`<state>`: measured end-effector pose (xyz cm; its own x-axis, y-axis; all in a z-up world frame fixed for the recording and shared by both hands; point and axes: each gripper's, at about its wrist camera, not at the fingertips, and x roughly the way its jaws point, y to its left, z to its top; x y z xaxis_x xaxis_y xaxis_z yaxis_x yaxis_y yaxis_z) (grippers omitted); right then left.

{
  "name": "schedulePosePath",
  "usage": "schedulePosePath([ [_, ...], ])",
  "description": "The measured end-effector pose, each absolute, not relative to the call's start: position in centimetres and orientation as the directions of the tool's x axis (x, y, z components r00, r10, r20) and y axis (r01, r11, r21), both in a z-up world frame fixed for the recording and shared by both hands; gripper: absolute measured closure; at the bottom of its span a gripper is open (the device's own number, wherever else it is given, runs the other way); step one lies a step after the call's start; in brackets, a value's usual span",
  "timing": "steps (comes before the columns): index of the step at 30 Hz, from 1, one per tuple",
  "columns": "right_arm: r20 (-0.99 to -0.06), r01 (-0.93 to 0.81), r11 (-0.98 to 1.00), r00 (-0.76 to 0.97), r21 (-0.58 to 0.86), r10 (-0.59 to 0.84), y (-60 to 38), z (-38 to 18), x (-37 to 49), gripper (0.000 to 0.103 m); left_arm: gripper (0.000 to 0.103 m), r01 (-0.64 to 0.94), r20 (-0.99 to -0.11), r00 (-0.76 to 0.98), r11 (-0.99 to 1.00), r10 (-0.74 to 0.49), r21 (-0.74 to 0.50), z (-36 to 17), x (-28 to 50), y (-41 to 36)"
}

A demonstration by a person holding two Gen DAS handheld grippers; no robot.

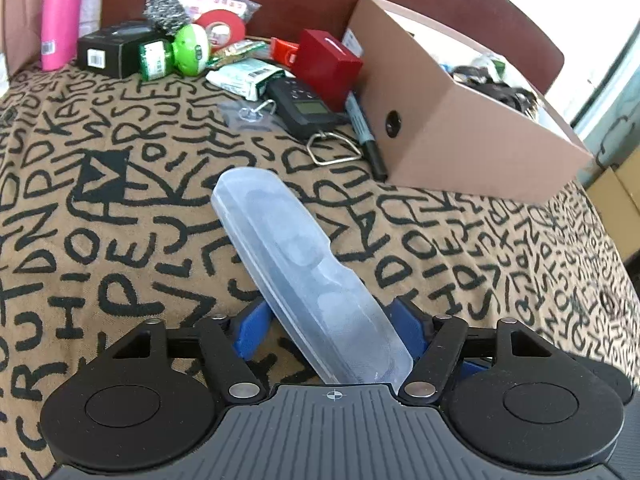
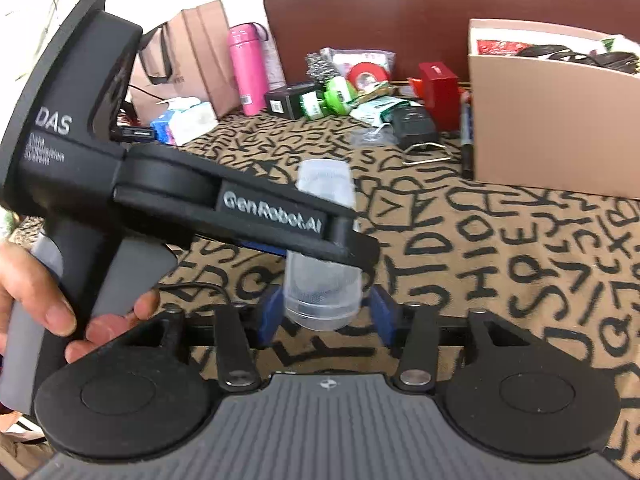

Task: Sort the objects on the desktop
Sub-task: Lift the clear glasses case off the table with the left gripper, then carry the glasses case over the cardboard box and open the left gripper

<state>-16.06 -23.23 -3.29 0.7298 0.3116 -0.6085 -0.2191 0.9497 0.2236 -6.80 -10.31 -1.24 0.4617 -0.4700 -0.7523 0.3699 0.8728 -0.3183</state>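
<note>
A clear plastic case point(image 1: 298, 256) is held above the lettered tablecloth point(image 1: 100, 208). My left gripper point(image 1: 332, 328) is shut on its near half, blue pads on both sides. In the right wrist view the same case point(image 2: 324, 240) points away from me, and my right gripper point(image 2: 325, 314) has its blue pads closed on the case's near end. The left gripper's body point(image 2: 168, 192) crosses over the case from the left. A brown cardboard box point(image 1: 460, 120) holding dark cables stands at the right.
A pile lies at the back: pink bottle point(image 1: 60, 12), black box point(image 1: 116, 48), green ball point(image 1: 192, 50), red tape roll point(image 1: 222, 26), red box point(image 1: 324, 66), black scale point(image 1: 304, 108), marker point(image 1: 366, 136). A paper bag point(image 2: 188, 60) and tissue pack point(image 2: 184, 120) sit at the left.
</note>
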Motion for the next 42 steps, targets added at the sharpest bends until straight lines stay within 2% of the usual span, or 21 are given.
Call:
schedulePosePath([
  [3,-0.607,-0.216,0.958,0.742,0.188,0.286,-22.9,-3.3,-15.9,0.044,0.016,0.333,-0.762,0.464,0.886,-0.451,-0.321,-1.1,-6.2,-10.0],
  [10,-0.61,-0.256,0.955,0.736,0.151,0.294,-21.6,-3.4,-14.6,0.043,0.015,0.297,-0.765,0.471,0.895,-0.44,-0.332,-1.1,-5.2,-9.4],
  [13,-0.618,-0.262,0.954,0.729,0.144,0.293,-21.3,-3.5,-14.2,0.045,0.016,0.313,-0.766,0.468,0.893,-0.441,-0.323,-1.1,-5.0,-9.5],
  [16,-0.626,-0.245,0.958,0.726,0.151,0.285,-21.4,-3.5,-13.7,0.051,0.023,0.34,-0.765,0.458,0.885,-0.452,-0.318,-1.0,-4.9,-9.9],
  [20,-0.63,-0.238,0.96,0.725,0.149,0.277,-21.5,-3.4,-13.5,0.051,0.019,0.342,-0.767,0.466,0.889,-0.441,-0.303,-1.3,-4.8,-10.3],
  [24,-0.642,-0.237,0.959,0.713,0.157,0.282,-21.4,-3.7,-13.2,0.051,0.02,0.36,-0.768,0.467,0.887,-0.439,-0.288,-1.3,-4.8,-10.5],
  [25,-0.646,-0.239,0.958,0.708,0.161,0.285,-21.4,-3.9,-13.2,0.053,0.022,0.363,-0.768,0.468,0.888,-0.437,-0.284,-1.4,-4.8,-10.5],
  [27,-0.646,-0.239,0.956,0.707,0.167,0.29,-21.4,-4.0,-13.2,0.054,0.032,0.366,-0.77,0.47,0.889,-0.432,-0.275,-1.2,-4.8,-10.6],
  [29,-0.644,-0.239,0.957,0.708,0.166,0.289,-21.4,-3.8,-13.4,0.054,0.033,0.361,-0.77,0.468,0.889,-0.433,-0.281,-1.0,-4.8,-10.6],
  [36,-0.592,-0.229,0.961,0.757,0.157,0.277,-22.7,-1.6,-14.4,0.054,0.033,0.396,-0.724,0.498,0.868,-0.478,-0.301,1.7,-5.2,-11.7],
  [42,-0.497,-0.187,0.975,0.839,0.119,0.222,-25.0,2.1,-14.8,0.054,0.033,0.47,-0.642,0.537,0.826,-0.547,-0.311,6.2,-4.6,-14.5],
])
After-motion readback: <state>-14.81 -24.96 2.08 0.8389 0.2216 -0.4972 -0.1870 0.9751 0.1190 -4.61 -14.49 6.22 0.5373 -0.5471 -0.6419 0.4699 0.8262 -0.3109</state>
